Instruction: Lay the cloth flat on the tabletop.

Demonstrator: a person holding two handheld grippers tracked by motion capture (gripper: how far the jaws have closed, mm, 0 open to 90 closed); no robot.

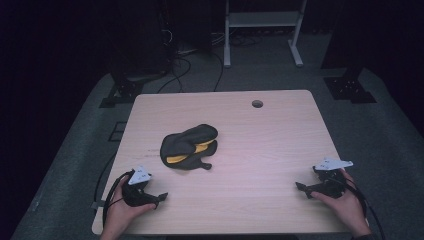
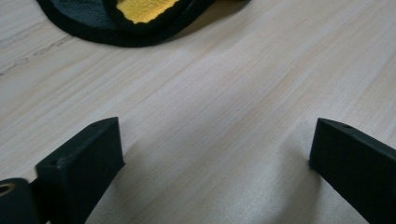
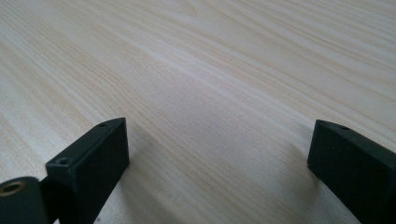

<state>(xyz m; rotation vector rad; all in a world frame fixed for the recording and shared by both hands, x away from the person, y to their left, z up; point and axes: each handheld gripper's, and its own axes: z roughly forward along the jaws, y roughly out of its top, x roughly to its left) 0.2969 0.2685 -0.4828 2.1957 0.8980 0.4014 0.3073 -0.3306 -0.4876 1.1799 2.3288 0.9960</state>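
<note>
High view: left gripper (image 1: 161, 196) near the front left corner of the table (image 1: 280, 130), in the left hand (image 1: 125, 207), jaws wide with nothing between them. Right gripper (image 1: 300, 187) near the front right edge, in the right hand (image 1: 345, 202), jaws likewise spread wide and empty (bare wood between them in the right gripper view). Farther out, a black and yellow fabric item (image 1: 190, 146), possibly a folded oven mitt, lying left of the table's middle, well apart from both grippers and nearer the left one. In the left gripper view, its dark edge and yellow lining (image 2: 140, 9) at the top, beyond the open jaws. Round hole (image 1: 257, 104) near the far edge.
</note>
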